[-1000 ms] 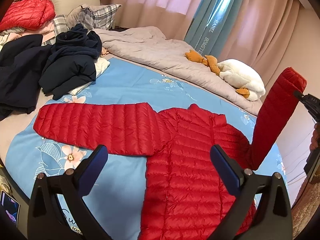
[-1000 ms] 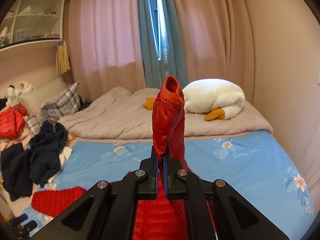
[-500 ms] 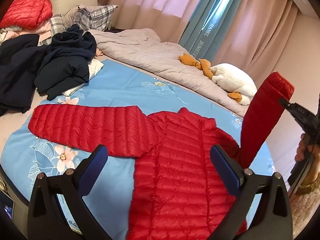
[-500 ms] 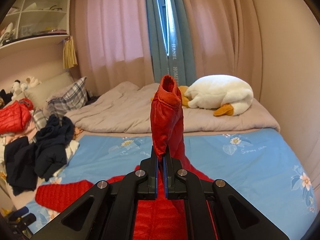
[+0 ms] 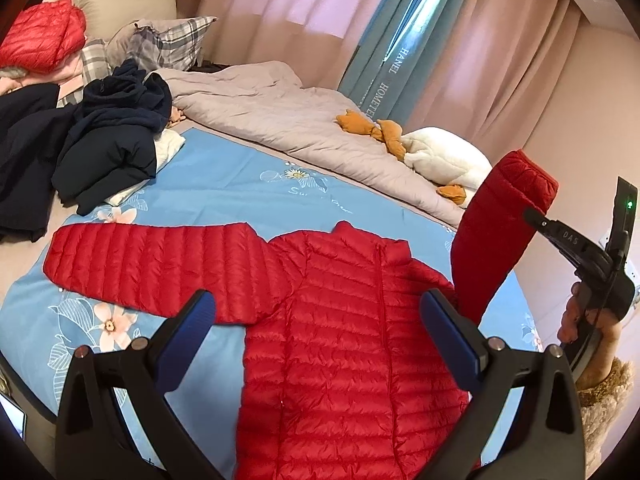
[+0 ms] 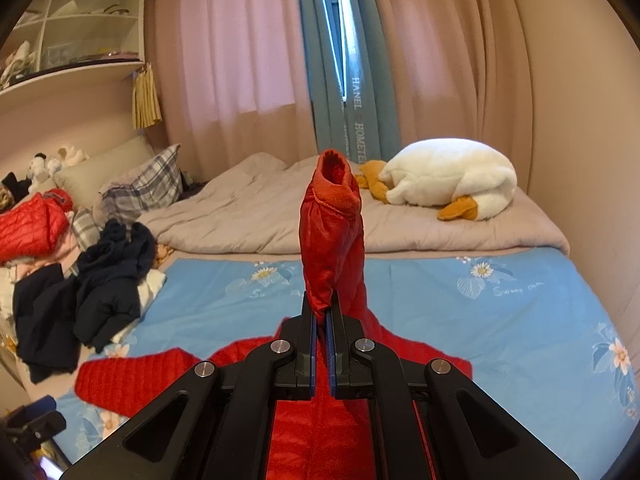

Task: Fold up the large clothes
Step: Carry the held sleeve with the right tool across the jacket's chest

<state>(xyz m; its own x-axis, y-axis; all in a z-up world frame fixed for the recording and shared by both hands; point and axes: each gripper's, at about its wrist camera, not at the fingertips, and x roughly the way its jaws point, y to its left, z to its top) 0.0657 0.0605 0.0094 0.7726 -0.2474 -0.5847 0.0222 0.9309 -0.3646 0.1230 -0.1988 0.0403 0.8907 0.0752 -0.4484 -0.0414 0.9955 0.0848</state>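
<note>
Currently your right gripper [image 6: 320, 316] is clamped on the red down jacket's [image 5: 352, 340] right sleeve [image 6: 332, 240], pinching it a little below the cuff so the cuff stands up and forward of the jaws, its opening facing away from you. Your left gripper [image 5: 316, 332] hovers with its jaws spread wide and nothing between them — the jacket body lies flat on the blue floral sheet [image 5: 224, 192] directly beyond and below them, front up with the zip line visible, and the other sleeve [image 5: 148, 260] stretches out flat past the left-hand finger. Judged step: carry the lifted sleeve across the chest and lay it down. Risks from here: the shell looks slick and puffy, and the pinch takes only a narrow fold, so a quick swing could let the sleeve slide out of the closed jaws. Pulling too far or too high would likely drag the shoulder and skew the body on the sheet, since the left jaws are not pinning anything down. The sleeve may also twist as it drops — the cuff is already rolled — leaving a lumpy fold. The dark clothes pile [image 5: 108, 144] sits well beyond the left jaws, apart from the jacket, so snagging there seems unlikely.
</note>
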